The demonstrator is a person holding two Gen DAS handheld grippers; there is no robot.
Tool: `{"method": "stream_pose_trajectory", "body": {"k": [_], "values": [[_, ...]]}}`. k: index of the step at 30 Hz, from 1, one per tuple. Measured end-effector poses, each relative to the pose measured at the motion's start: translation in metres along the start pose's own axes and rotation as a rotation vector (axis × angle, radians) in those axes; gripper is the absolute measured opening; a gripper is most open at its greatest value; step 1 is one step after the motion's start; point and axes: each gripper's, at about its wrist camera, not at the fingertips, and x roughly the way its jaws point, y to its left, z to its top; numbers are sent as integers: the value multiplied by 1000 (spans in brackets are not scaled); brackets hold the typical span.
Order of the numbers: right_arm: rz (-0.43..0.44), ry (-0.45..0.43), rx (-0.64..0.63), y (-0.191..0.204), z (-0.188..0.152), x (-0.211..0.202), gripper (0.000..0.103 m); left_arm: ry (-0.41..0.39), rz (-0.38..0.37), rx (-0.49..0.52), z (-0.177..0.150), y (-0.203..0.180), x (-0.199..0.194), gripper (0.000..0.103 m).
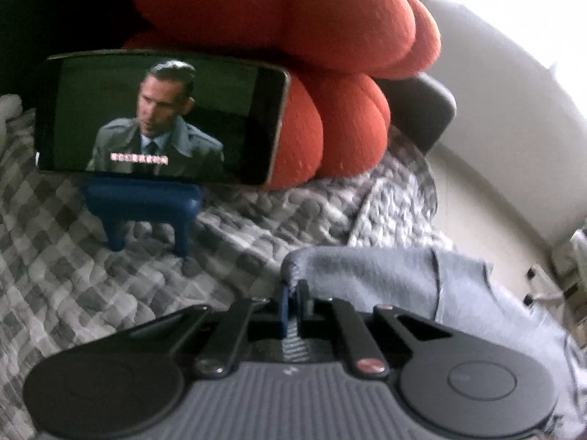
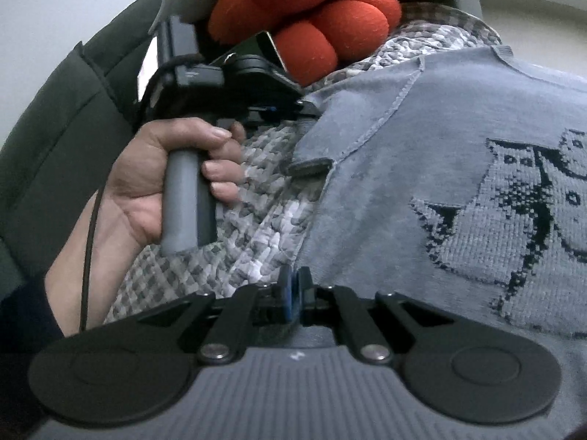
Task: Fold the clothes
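In the left wrist view, the left hand-held gripper is clamped on a fold of the grey-blue knitted sweater, which lies on the grey-white checked quilt. Behind stands a phone on a blue stand, before an orange knotted cushion. In the right wrist view, the right hand-held gripper is together on the sweater's edge; a hand holds the other gripper's handle.

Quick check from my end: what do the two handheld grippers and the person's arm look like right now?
Both grippers, left gripper and right gripper, have black linkage arms, round black discs, a ribbed grey body and blue-edged finger pads. In the right wrist view the left one has a grey handle and a black cable; the hand shows a dark sleeve.
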Motion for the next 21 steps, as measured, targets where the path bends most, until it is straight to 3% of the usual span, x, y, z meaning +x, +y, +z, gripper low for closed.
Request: {"method": "stream_pose_trajectory", "body": {"k": [10, 21], "values": [[28, -13, 73, -11, 2, -6, 3, -46, -83, -99, 13, 1, -23, 3], [48, -46, 262, -40, -5, -32, 3, -67, -243, -177, 14, -41, -35, 3]]}}
